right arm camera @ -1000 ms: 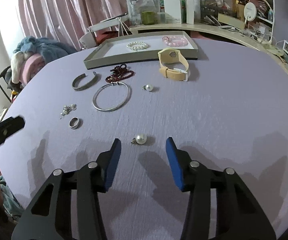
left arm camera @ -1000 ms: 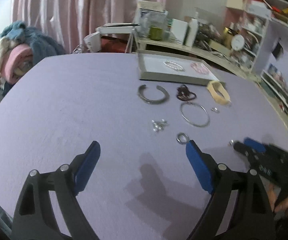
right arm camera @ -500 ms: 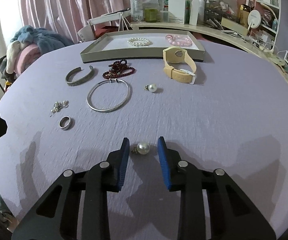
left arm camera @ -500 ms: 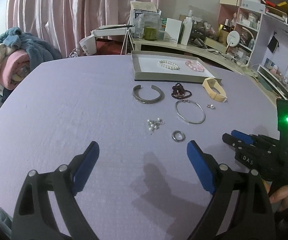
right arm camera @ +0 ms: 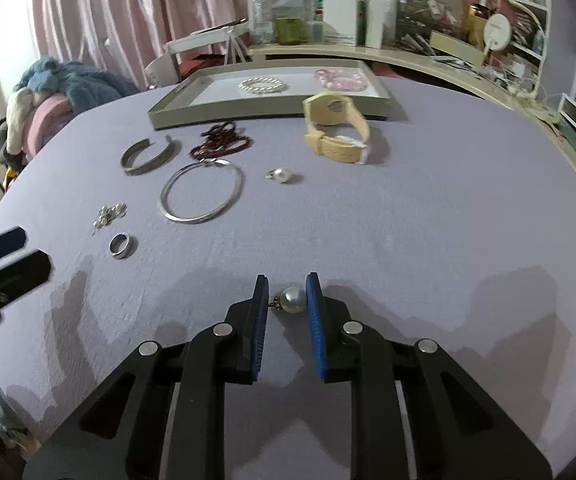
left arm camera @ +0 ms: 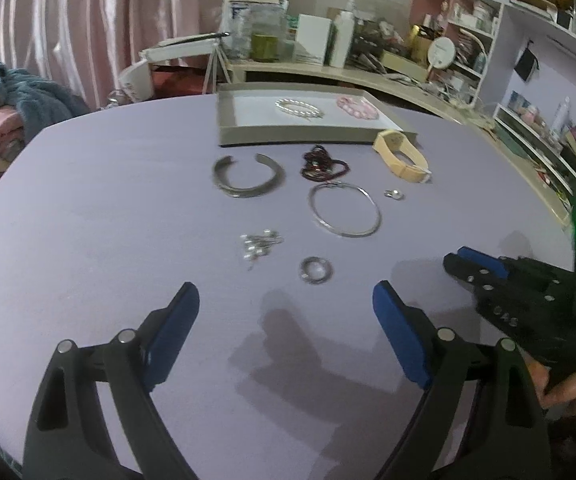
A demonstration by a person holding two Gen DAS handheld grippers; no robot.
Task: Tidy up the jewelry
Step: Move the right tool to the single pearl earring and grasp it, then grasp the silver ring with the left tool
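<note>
The step in hand is judged to be the pick-up of a loose pearl pendant from the desk. The pendant lies near the near edge of the desk, between the jaws of the right gripper. The jaws are narrowed to a small gap about the pearl: the right-hand blue pad appears to touch it, while on the other side only the small metal cap is close to the pad. Full closure cannot be confirmed, and the pendant is seen resting on the desk, not lifted.

The left gripper is held above the near edge of the desk with its jaws spread wide and nothing between them. A ring lies just beyond it.

A tray stands at the far edge of the desk and already carries a pearl bracelet and a pink bead bracelet. Outside it, toward the middle of the desk, are noted a cuff bangle, a dark red bead strand, a thin hoop bangle, a second pearl pendant, a beige watch and a small cluster of earrings.

The next move is judged to call for a complete, gentle closure on the round pearl, which may slip or roll aside, followed by a lift and carriage to the tray.
</note>
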